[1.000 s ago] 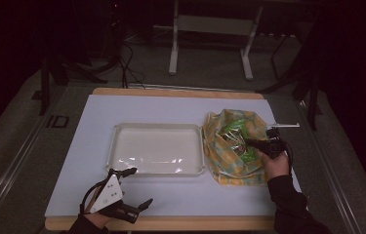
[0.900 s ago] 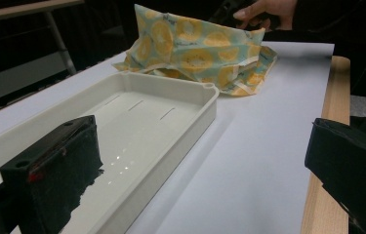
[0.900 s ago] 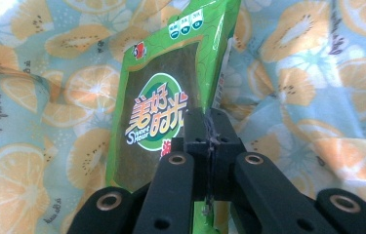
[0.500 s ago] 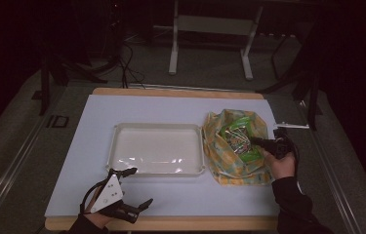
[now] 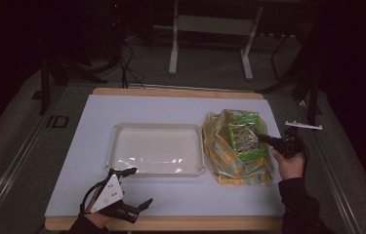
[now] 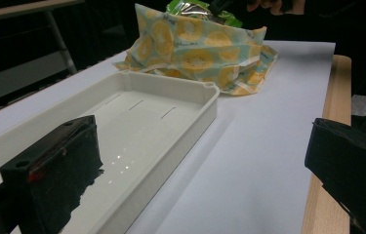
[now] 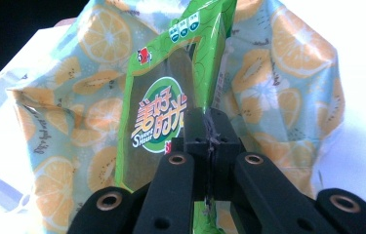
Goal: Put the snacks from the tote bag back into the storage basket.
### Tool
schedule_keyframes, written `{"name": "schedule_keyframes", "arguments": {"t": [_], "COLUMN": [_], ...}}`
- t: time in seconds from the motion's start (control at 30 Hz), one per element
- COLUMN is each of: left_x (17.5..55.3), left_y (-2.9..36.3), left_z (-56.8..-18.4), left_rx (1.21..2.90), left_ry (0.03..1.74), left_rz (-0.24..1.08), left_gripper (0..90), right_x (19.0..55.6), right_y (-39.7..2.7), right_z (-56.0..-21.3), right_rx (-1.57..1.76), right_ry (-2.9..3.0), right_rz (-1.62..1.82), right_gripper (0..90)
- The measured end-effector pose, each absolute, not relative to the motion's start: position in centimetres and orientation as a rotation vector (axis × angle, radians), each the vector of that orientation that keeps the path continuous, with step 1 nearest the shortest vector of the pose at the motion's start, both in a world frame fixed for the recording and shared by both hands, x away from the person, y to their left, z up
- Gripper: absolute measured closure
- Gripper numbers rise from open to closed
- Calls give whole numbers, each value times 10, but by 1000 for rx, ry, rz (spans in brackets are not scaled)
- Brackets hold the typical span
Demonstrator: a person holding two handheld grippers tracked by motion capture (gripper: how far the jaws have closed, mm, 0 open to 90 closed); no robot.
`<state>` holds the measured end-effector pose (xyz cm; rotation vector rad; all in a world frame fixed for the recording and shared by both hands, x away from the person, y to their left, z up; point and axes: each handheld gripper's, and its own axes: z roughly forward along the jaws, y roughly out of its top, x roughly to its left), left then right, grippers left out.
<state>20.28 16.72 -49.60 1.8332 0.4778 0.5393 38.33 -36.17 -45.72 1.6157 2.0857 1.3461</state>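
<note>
A green snack packet (image 5: 246, 136) hangs over a cloth bag printed with orange slices (image 5: 222, 155) at the right of the table. My right gripper (image 5: 267, 140) is shut on the packet's edge; in the right gripper view the closed jaws pinch the packet (image 7: 171, 92) with the bag (image 7: 278, 73) behind it. A white tray (image 5: 156, 148) lies empty in the middle. My left gripper (image 5: 132, 191) rests open near the front left edge, beside the tray (image 6: 136, 126), with nothing between its jaws. The bag (image 6: 205, 53) shows farther off in the left gripper view.
A white sheet (image 5: 180, 112) covers the wooden table (image 5: 171, 223). A small white bar (image 5: 303, 125) lies past the table's right edge. Table legs and cables stand on the dark floor behind.
The right gripper has drawn back to the right with the green packet, lifting it farther out of the bag. The left gripper has stayed still.
</note>
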Motion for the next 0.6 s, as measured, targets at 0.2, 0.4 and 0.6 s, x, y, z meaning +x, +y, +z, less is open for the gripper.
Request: {"name": "schedule_keyframes", "arguments": {"t": [0.2,0.4,0.6], "left_x": [203,203,203], "left_y": [167,167,167], "left_z": [-496,-496,-496], "left_rx": [1835,1834,1837], "left_ry": [476,479,477], "left_rz": [540,540,541], "left_gripper": [4,4,4], "right_x": [379,375,371], "right_y": [-368,-373,-380], "right_z": [-452,-449,-442], "right_rx": [1618,1627,1634], "right_ry": [2059,2038,2003], "right_rz": [1368,1378,1398], "right_gripper": [891,892,892]}}
